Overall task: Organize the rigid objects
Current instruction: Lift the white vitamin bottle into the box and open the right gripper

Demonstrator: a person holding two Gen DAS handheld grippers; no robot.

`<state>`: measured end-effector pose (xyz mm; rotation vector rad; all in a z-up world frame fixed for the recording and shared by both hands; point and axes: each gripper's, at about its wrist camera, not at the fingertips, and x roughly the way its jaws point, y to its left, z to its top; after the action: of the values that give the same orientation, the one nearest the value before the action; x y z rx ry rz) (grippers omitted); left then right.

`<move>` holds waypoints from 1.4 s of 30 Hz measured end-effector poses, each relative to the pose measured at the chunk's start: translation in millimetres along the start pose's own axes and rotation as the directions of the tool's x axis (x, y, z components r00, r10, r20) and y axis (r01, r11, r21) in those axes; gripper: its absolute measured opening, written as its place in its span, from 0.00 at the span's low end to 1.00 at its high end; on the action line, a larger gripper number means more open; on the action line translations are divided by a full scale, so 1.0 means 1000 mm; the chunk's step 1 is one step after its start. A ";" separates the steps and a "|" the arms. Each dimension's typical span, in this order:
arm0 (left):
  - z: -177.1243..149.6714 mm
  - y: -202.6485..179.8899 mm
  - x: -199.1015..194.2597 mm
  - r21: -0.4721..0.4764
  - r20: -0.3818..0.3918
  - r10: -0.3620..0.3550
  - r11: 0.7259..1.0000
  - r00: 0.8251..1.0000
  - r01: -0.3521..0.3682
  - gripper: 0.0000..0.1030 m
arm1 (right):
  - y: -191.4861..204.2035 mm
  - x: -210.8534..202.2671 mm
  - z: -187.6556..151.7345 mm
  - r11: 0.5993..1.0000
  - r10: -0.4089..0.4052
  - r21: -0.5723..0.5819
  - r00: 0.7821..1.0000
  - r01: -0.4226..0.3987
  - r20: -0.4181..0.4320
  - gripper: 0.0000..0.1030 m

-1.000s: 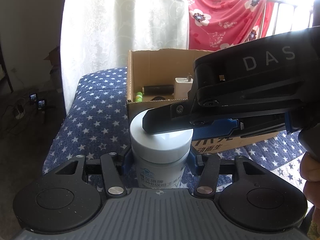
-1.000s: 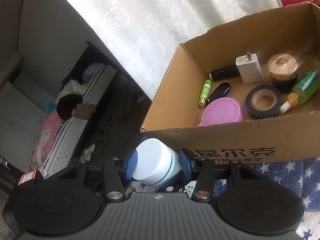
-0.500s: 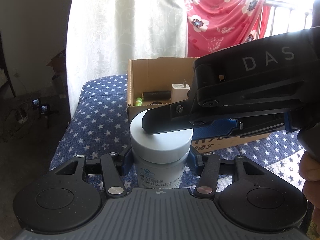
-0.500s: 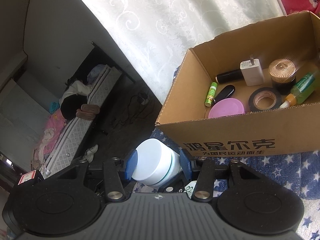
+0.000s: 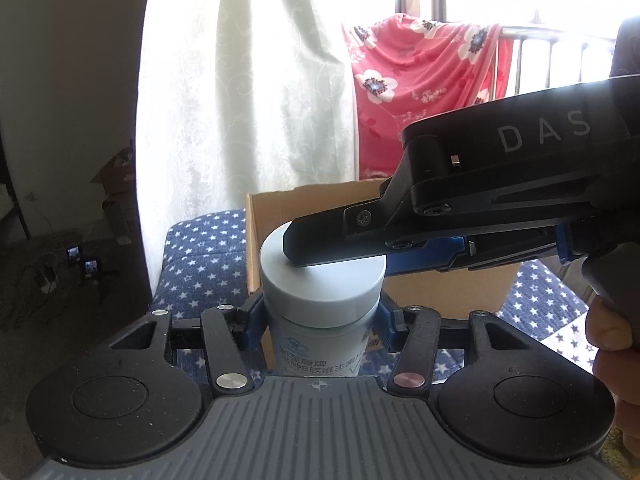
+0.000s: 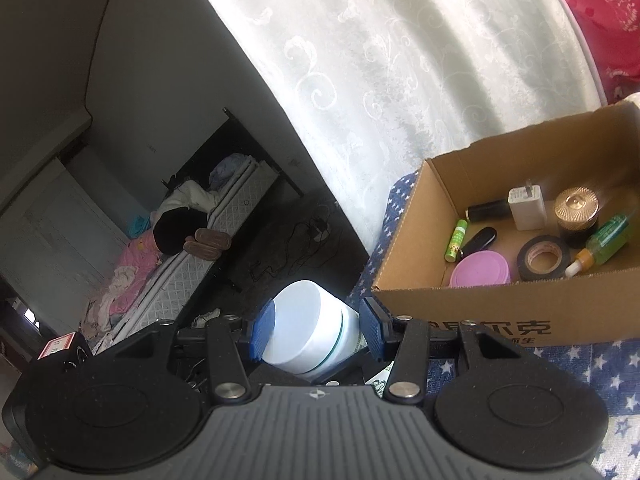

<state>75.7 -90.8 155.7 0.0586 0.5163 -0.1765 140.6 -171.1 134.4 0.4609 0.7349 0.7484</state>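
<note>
Together, both grippers clamp one white jar [image 5: 322,280]: the left gripper [image 5: 320,320] has its jaws pinching the jar's body below the lid, and the right gripper [image 6: 316,326] has its jaws pinching the lid, just before a cardboard box [image 6: 460,312] of small items on the star-print surface [image 5: 200,248].
</note>
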 end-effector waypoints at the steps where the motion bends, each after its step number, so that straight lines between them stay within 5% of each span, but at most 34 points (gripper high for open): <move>1: 0.006 -0.002 -0.001 0.010 0.010 -0.008 1.000 1.000 0.008 0.51 | 0.002 -0.007 0.006 1.000 0.000 -0.010 1.000 0.000 0.017 0.49; 11: 0.072 -0.053 0.040 0.081 0.025 -0.169 0.983 0.985 0.166 0.51 | -0.025 -0.059 0.062 0.994 -0.095 -0.040 0.985 0.102 0.143 0.49; 19: 0.082 -0.101 0.129 0.053 -0.128 -0.307 0.947 0.943 0.316 0.51 | -0.107 -0.062 0.083 0.973 -0.232 0.038 0.963 0.229 0.137 0.49; 27: 0.071 -0.126 0.188 0.052 -0.235 -0.305 0.944 0.923 0.325 0.51 | -0.165 -0.049 0.077 0.957 -0.288 0.079 0.951 0.280 0.111 0.49; 42: 0.053 -0.134 0.205 0.071 -0.308 -0.272 0.949 0.912 0.307 0.52 | -0.199 -0.041 0.065 0.940 -0.337 0.074 0.938 0.332 0.084 0.49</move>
<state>252.6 -259.6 98.6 0.1248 0.8130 -0.4954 256.4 -339.7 73.4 0.4078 0.7239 0.3830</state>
